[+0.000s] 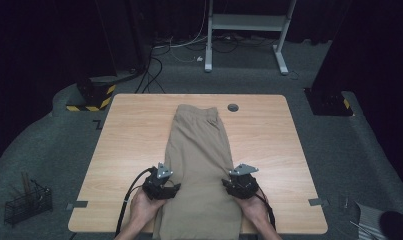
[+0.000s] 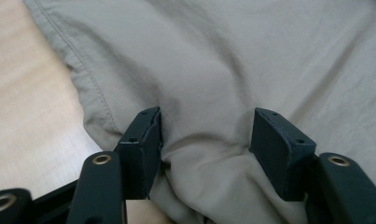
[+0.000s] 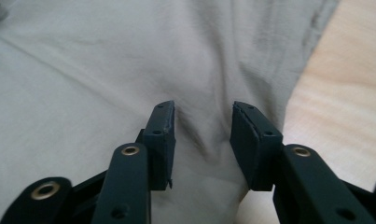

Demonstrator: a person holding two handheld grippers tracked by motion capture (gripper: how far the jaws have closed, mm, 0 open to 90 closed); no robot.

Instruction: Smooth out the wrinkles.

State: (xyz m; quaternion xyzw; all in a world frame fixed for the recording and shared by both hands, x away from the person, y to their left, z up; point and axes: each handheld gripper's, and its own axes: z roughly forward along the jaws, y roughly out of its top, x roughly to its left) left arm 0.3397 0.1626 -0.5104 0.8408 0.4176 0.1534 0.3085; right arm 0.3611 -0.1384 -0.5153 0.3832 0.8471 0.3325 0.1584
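Tabletop [image 1: 129,150], light wood, rounded corners, small round grey cap [image 1: 233,107] near its far edge. Dark carpet around it, white desk frame [image 1: 249,30] at the back of the room, cables on the floor, wire basket [image 1: 28,204] on the floor at lower left.

Trousers [image 1: 201,150], beige, folded into one long strip down the middle of the tabletop, waistband at the far end, near end hanging over the near edge. Cloth lies mostly flat, with soft wrinkles.

Left gripper [image 1: 164,189] at the left edge of the strip near its near end, held in the person's left hand [image 1: 141,207]. In the left gripper view the jaws stand apart, a raised fold of cloth [image 2: 209,154] between them, pads not pressing it.

Right gripper [image 1: 236,186] at the right edge of the strip, level with the left, in the right hand [image 1: 254,210]. In the right gripper view its jaws are spread too, a small pucker of cloth [image 3: 204,140] in the gap, released.
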